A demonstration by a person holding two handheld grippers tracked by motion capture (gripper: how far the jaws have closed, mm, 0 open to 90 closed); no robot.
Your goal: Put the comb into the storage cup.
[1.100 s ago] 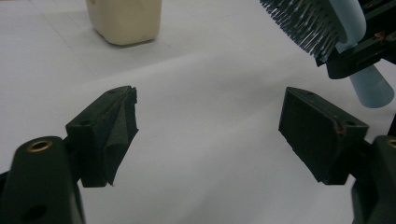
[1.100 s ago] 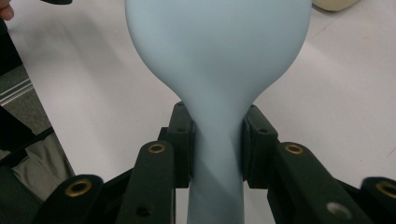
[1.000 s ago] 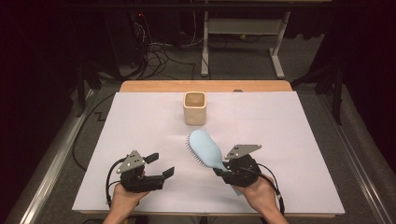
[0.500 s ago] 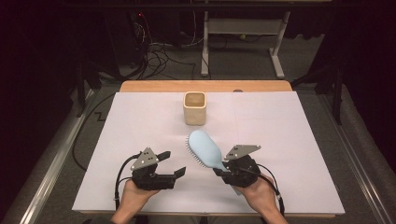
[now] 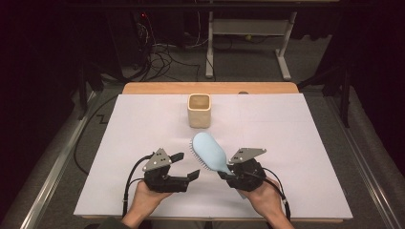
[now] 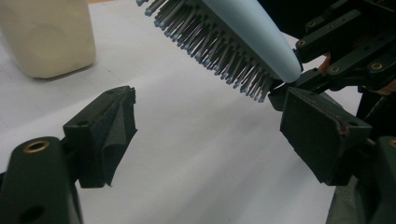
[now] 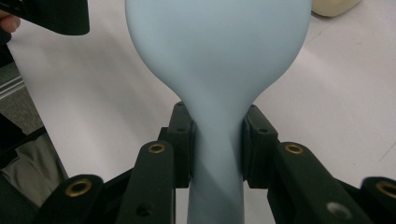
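While white paper [image 5: 143, 129] covers the table amid floor cables [image 5: 157, 55], the right claw [image 5: 228, 172] grips the hairbrush [image 5: 210, 151], the left claw [image 5: 186, 167] gaping.

Beige cup [image 5: 199, 110] (upright), ctr-back

Your high view looks forward and down from above your side of the table [image 5: 296, 138], taking in its whole top; your left gripper view sits close and low, facing the hairbrush [image 6: 233, 42] bristles and the cup [image 6: 46, 37]; your right gripper view looks along the brush handle [image 7: 215, 93], very near; all three share brush and cup.
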